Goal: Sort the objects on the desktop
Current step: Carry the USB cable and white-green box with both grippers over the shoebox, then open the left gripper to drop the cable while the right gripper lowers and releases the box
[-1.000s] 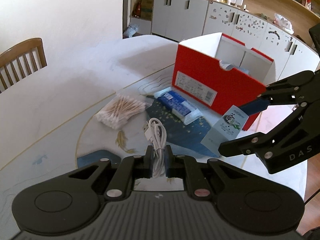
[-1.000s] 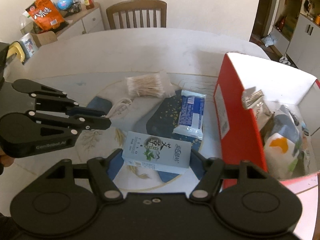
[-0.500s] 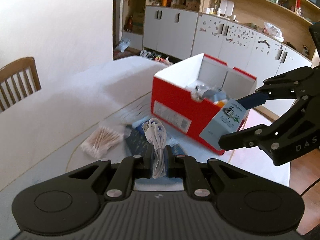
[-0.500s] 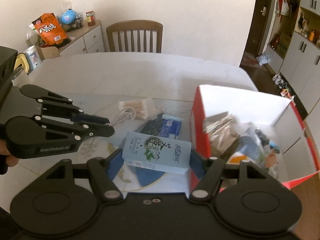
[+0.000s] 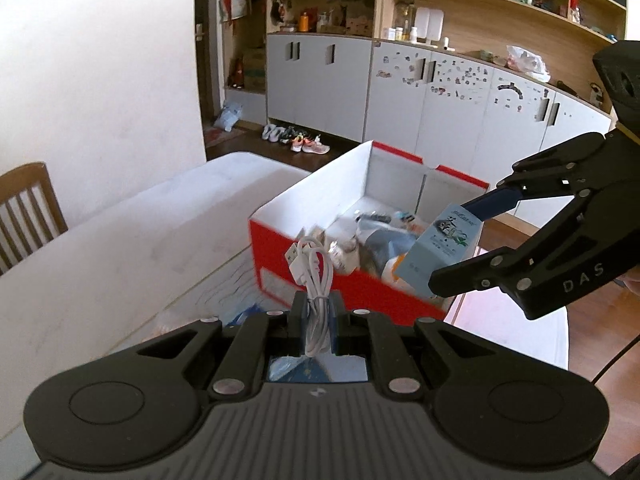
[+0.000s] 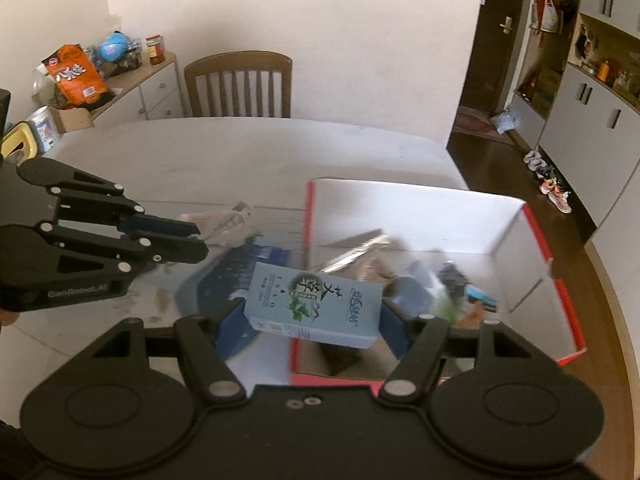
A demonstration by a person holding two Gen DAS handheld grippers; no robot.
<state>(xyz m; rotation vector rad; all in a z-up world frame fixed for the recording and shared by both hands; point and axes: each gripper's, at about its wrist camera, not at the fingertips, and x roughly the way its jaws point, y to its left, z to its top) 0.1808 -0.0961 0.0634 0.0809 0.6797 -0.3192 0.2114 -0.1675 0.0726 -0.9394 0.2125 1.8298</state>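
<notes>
Both of your hands have risen since a second ago: the desk (image 6: 240, 152) has dropped away below you, and the red box (image 5: 340, 284), seen side-on before, now shows its open top and the clutter inside. Your left gripper (image 5: 316, 320) has its jaws pressed together on the coiled white cable (image 5: 316, 276), which stands up between them, in front of the box's near red wall in your left wrist view. Your right gripper (image 6: 312, 320) pinches the pale blue carton (image 6: 316, 304) by its two ends, jaws spread wide around it; the carton now hangs over the box's near-left corner, partly above the opening, where before it was over the dark blue mat (image 6: 224, 276).

The box sits close to the desk's curved right edge, with wooden floor (image 6: 500, 168) beyond. The far half of the desk is bare up to the chair (image 6: 238, 84). The cotton swab bag (image 6: 224, 224) lies just beyond your left jaws in the right wrist view.
</notes>
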